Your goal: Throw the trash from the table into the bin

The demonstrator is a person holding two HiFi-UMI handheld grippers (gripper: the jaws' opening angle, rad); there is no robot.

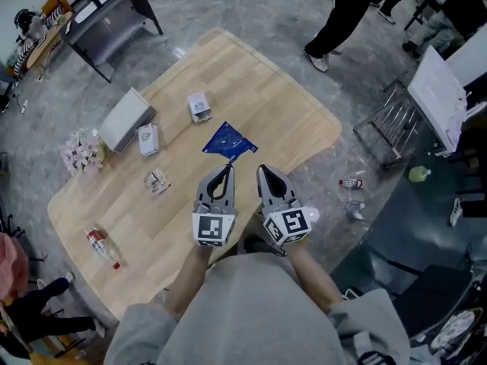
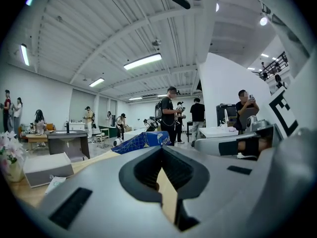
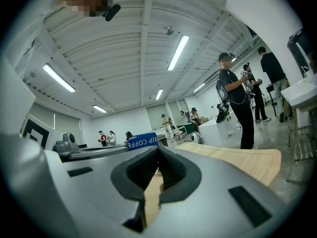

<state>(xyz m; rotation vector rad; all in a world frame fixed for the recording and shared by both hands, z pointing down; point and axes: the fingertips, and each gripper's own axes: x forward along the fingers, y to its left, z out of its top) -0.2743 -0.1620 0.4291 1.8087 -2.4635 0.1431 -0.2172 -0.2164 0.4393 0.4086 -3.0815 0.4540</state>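
**Claws both shut and empty, all the trash still on the table**

Closest in, the left claw (image 1: pixel 226 172) and right claw (image 1: pixel 264 175) hang side by side over the near edge of the table (image 1: pixel 304 120), pointing roughly level. Each claw's own view shows its jaws pressed together with nothing between them, so neither has hold of anything. To me that looks like a ready pose before the first grab, not a carry.

Off to the left by the near edge lies one bottle (image 1: pixel 101 245), flat on its side. A bit further in sits one crumpled wrapper (image 1: pixel 157 181).

Just ahead of the claw tips is one blue packet (image 1: pixel 228 141), flat on the wood. It's the nearest thing in line with both claws, so I'd guess it goes first.

Past that are two small cartons (image 1: pixel 148 139), one left of the packet and one further back, well apart from each other. The pieces are spread out enough that each can be pinched on its own, which seems to be the point of the layout.

At the far left edge there's one white box (image 1: pixel 125 119) on its side, with one bunch of flowers (image 1: pixel 82 154) beside it. I can't say whether either counts as trash.

So that's two claws, one bottle, one wrapper, one packet, two cartons, one box and one bunch of flowers.

I honestly can't pick out the bin in any view, so nothing's in it that I can see.
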